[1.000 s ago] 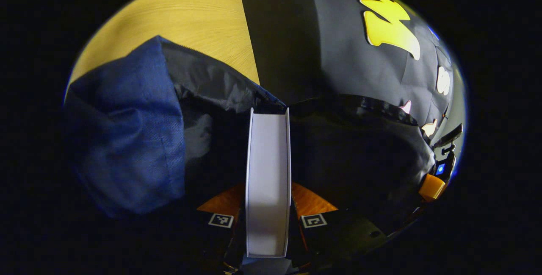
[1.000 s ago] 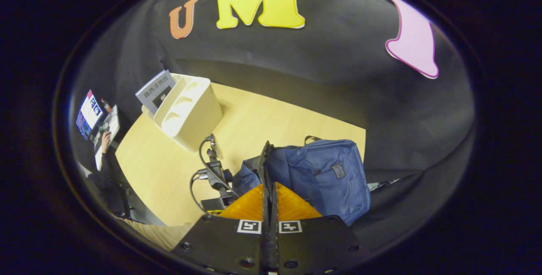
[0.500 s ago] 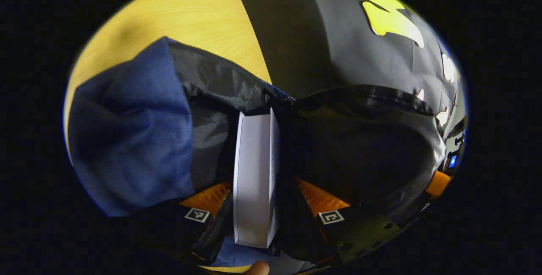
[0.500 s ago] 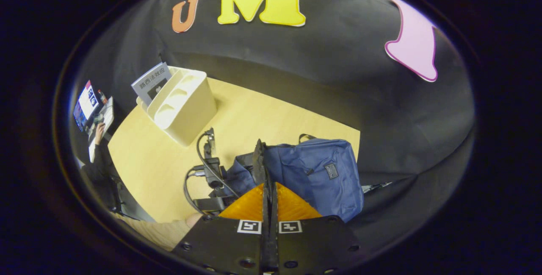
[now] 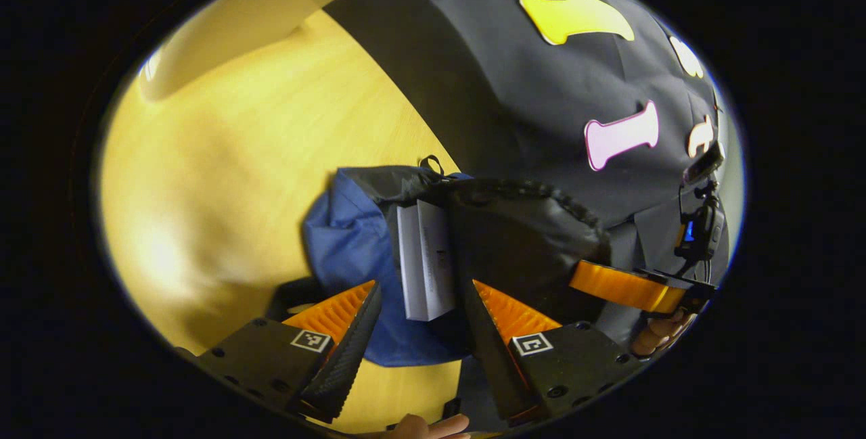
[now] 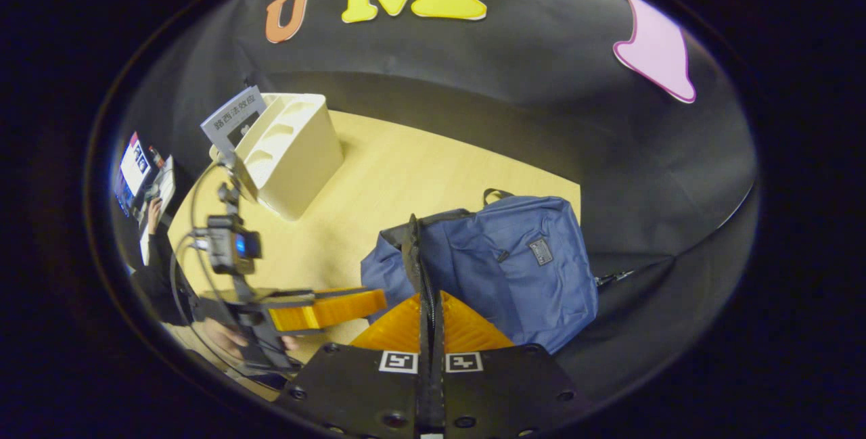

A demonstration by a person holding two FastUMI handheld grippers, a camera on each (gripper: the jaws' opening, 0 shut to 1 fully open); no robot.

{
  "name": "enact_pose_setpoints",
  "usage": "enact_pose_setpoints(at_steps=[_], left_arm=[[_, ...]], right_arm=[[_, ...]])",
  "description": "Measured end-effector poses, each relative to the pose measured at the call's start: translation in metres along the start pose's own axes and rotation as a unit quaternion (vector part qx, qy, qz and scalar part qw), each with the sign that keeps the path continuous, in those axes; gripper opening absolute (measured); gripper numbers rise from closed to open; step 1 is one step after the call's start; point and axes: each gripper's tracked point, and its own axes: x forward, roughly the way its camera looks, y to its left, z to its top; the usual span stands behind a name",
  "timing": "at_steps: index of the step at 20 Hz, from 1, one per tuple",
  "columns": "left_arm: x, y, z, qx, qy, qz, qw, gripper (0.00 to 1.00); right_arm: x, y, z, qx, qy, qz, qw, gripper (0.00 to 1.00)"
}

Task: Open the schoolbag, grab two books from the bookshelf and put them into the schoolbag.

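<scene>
Inspecting: my left gripper (image 5: 419, 317) gapes empty, book (image 5: 426, 260) upright ahead in schoolbag (image 5: 342, 236); right gripper (image 6: 425, 304) pinches flap (image 6: 411, 249).

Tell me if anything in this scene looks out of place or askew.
Nothing much stands out. The white book sits edge-up in the open schoolbag, part of it above the rim. The right tool pinches the bag's opening edge. A second book leans in the bookshelf.

Matt blue cloth schoolbag (image 6: 514, 270) with glossy black lining, set on a smooth light wood-grain counter (image 6: 406, 175)
</scene>
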Motion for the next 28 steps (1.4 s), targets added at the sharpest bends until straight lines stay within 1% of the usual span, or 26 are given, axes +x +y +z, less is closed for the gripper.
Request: enact_pose_setpoints(at_steps=[2,3,4,5,8,11,14,17,18,19,20,22,23,24,25,26,27,28], left_arm=[[-0.032,0.009,0.013,0.048,-0.002,0.033,0.998,0.82],[-0.05,0.013,0.02,0.075,-0.004,0.048,0.996,0.83],[-0.068,0.02,0.024,0.102,-0.005,0.06,0.993,0.82],[-0.086,0.023,0.03,0.13,-0.008,0.064,0.989,0.82],[-0.134,0.031,0.046,0.21,-0.015,0.094,0.973,0.82],[-0.175,0.036,0.072,0.272,-0.021,0.125,0.954,0.82],[-0.215,0.052,0.105,0.33,-0.027,0.178,0.927,0.82],[-0.259,0.059,0.141,0.396,-0.052,0.224,0.889,0.82],[-0.273,0.058,0.155,0.404,-0.064,0.233,0.882,0.82],[-0.285,0.055,0.166,0.408,-0.074,0.233,0.88,0.82],[-0.297,0.049,0.18,0.414,-0.092,0.238,0.874,0.82],[-0.319,0.039,0.21,0.433,-0.124,0.248,0.858,0.81],[-0.329,0.036,0.224,0.448,-0.142,0.258,0.844,0.81],[-0.339,0.038,0.24,0.462,-0.158,0.275,0.828,0.81],[-0.35,0.039,0.255,0.475,-0.173,0.298,0.81,0.81],[-0.356,0.036,0.269,0.487,-0.186,0.31,0.795,0.81],[-0.36,0.03,0.277,0.494,-0.193,0.315,0.787,0.82],[-0.36,0.025,0.286,0.496,-0.196,0.314,0.786,0.82]], right_arm=[[0.001,0.009,-0.008,0.013,0.004,0.0,1.0,0.0],[0.001,0.01,-0.011,0.018,0.004,-0.008,1.0,0.0],[0.001,0.011,-0.012,0.023,0.003,-0.013,1.0,0.0],[-0.001,0.012,-0.015,0.031,0.001,-0.017,0.999,0.0],[-0.005,0.012,-0.018,0.051,-0.01,-0.033,0.998,0.0],[-0.008,0.013,-0.021,0.07,-0.017,-0.043,0.997,0.0],[-0.01,0.012,-0.021,0.08,-0.021,-0.054,0.995,0.0],[-0.012,0.014,-0.019,0.085,-0.024,-0.064,0.994,0.0],[-0.013,0.016,-0.019,0.088,-0.026,-0.065,0.994,0.0],[-0.014,0.017,-0.018,0.092,-0.027,-0.066,0.993,0.0],[-0.014,0.018,-0.02,0.095,-0.027,-0.066,0.993,0.0],[-0.016,0.017,-0.023,0.097,-0.025,-0.071,0.992,0.0],[-0.017,0.016,-0.022,0.098,-0.025,-0.073,0.992,0.0],[-0.018,0.014,-0.022,0.098,-0.026,-0.076,0.992,0.0],[-0.02,0.013,-0.021,0.099,-0.026,-0.079,0.992,0.0],[-0.021,0.011,-0.022,0.1,-0.027,-0.08,0.991,0.0],[-0.022,0.01,-0.021,0.102,-0.027,-0.083,0.991,0.0],[-0.024,0.009,-0.021,0.103,-0.027,-0.084,0.991,0.0]])
